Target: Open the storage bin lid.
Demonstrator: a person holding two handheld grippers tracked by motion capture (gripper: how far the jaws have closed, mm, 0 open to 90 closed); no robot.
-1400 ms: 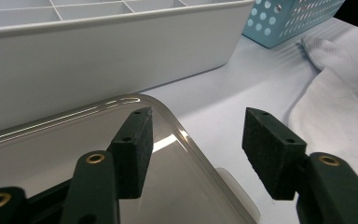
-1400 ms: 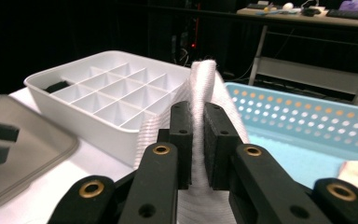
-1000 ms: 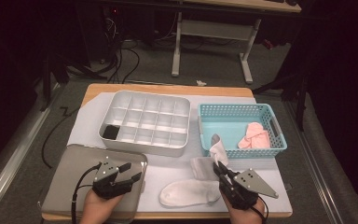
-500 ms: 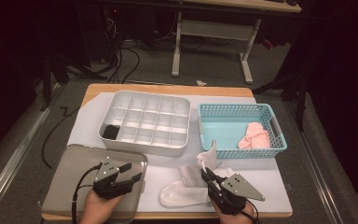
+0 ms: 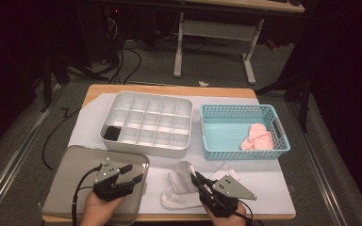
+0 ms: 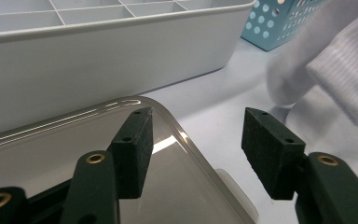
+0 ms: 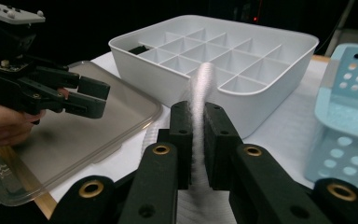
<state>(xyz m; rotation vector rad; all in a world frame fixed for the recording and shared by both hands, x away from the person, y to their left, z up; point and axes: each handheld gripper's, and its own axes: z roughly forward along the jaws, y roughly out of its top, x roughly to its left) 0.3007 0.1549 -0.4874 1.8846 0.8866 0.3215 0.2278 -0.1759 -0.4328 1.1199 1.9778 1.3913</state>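
Observation:
A white sock (image 5: 179, 187) lies on the white mat at the table's front. My right gripper (image 5: 197, 179) is shut on one end of it, and that end stands up in a fold between the jaws (image 7: 196, 135). The pinched sock (image 7: 201, 84) rises in front of the white compartment box (image 7: 214, 51). My left gripper (image 5: 134, 173) hovers open over the right edge of a clear grey tray (image 5: 70, 188), with nothing between its pads (image 6: 133, 144). The sock (image 6: 335, 65) hangs to the right of it, apart from the jaws.
The white compartment box (image 5: 146, 122) holds a black item (image 5: 111, 133) in its front-left cell. A blue basket (image 5: 242, 141) at the right holds pink cloth (image 5: 257, 137). Another white piece (image 5: 226, 170) lies beside the right gripper. The table's front edge is close.
My right gripper has moved left with the sock's end in it, folding that end up and over. The left gripper has stayed in place, open.

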